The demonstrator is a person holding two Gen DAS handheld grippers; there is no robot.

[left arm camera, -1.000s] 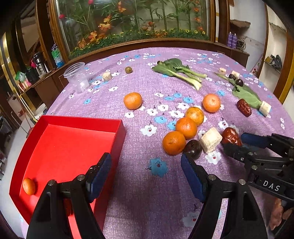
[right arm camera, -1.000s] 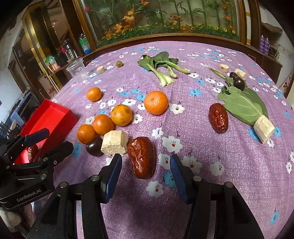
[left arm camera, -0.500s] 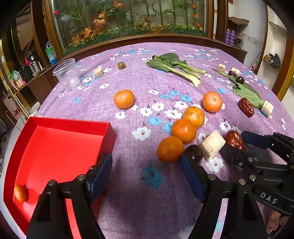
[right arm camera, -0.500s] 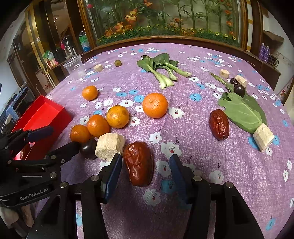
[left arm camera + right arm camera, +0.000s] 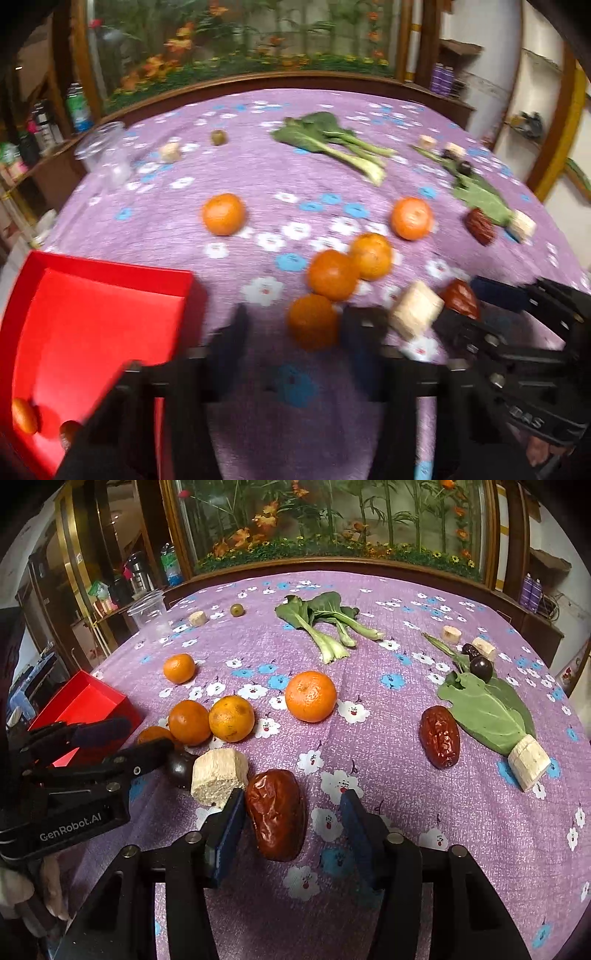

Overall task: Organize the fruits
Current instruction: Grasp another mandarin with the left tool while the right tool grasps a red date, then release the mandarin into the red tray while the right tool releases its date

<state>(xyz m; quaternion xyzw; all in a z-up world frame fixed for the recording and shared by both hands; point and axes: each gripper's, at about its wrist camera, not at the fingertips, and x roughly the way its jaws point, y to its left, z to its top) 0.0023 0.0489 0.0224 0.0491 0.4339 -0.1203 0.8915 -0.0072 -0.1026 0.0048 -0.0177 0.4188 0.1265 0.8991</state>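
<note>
Several oranges lie on the purple floral cloth. My left gripper point(image 5: 295, 332) is open, its fingers either side of the nearest orange point(image 5: 312, 321), beside two more oranges point(image 5: 332, 275). It also shows in the right wrist view point(image 5: 129, 738). A red tray point(image 5: 92, 332) at left holds two small oranges point(image 5: 24, 415). My right gripper point(image 5: 291, 812) is open with a red date point(image 5: 277, 812) between its fingers, apparently not touching. The view from the left wrist is blurred.
A pale cut chunk point(image 5: 218, 775) and a dark plum point(image 5: 179, 768) lie between the grippers. Further off are more oranges point(image 5: 311, 696), a second date point(image 5: 439, 736), bok choy point(image 5: 325, 624), a leaf point(image 5: 487, 709), a clear cup point(image 5: 149, 614) and a wooden cabinet behind.
My left gripper has moved right and forward from the tray to straddle the nearest orange. My right gripper has edged forward around the date.
</note>
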